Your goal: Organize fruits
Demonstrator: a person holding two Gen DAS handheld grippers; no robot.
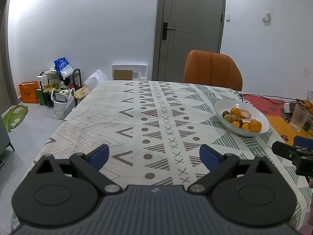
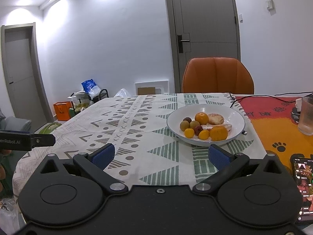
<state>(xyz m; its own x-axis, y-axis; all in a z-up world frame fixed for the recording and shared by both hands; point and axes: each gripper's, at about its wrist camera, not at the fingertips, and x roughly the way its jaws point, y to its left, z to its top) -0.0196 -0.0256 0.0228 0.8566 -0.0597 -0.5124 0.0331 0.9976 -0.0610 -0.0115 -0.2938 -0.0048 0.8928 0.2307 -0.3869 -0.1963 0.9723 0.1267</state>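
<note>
Both claws wide, empty: left claw [image 1: 154,155], right claw [image 2: 161,156] above desk [image 2: 137,137]. White bowl [image 2: 234,117] upright, holding oranges [image 2: 218,133], kumquats, possibly longans.

table [image 2: 137,168] under a white cloth [image 1: 121,117] printed with grey chevrons, brown dots, crosses and green striped triangles. on the right side, a second cloth [image 2: 273,129] in red and orange with black paw prints, edge to edge with the first. directly on the patterned cloth, a white bowl [image 2: 234,117] with fruit inside, near the seam. on the red-orange cloth, a ribbed clear glass [image 2: 307,115] upright at the far right, a phone [image 2: 304,188] with lit screen at the near right edge, a black cable [image 2: 254,97] trailing along the far edge.
</note>
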